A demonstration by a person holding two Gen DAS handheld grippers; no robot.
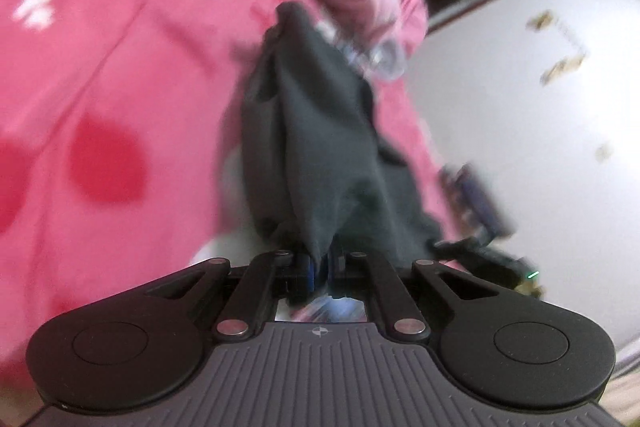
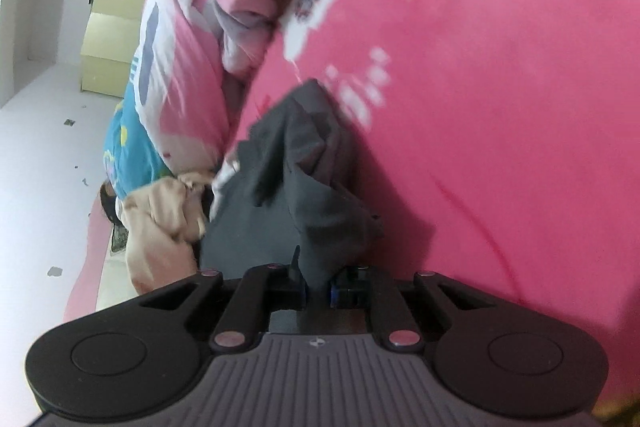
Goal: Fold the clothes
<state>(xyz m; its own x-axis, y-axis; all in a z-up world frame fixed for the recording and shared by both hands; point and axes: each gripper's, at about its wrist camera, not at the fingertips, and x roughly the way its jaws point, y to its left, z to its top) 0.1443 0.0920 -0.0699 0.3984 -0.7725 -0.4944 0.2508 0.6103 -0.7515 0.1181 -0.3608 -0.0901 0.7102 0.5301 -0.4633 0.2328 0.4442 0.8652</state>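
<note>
The left gripper [image 1: 318, 269] is clamped on a bunched edge of the dark grey garment [image 1: 316, 131], which stretches away from its jaws over the pink bedsheet [image 1: 120, 75] — the picture is blurred. The right gripper [image 2: 318, 285] likewise pinches a fold of the same dark cloth [image 2: 308, 179], lifted off the sheet [image 2: 500, 107], with a beige garment [image 2: 160, 219] and a crumpled pink quilt [image 2: 188, 47] lying just to its left

a bedroom in a home — a bed under a bright pink sheet [image 2: 500, 107] with white prints, a rumpled pink and blue quilt [image 2: 176, 75] heaped at its edge, plain white walls [image 1: 520, 127], and a pale yellow cabinet [image 2: 110, 39] against one wall
</note>
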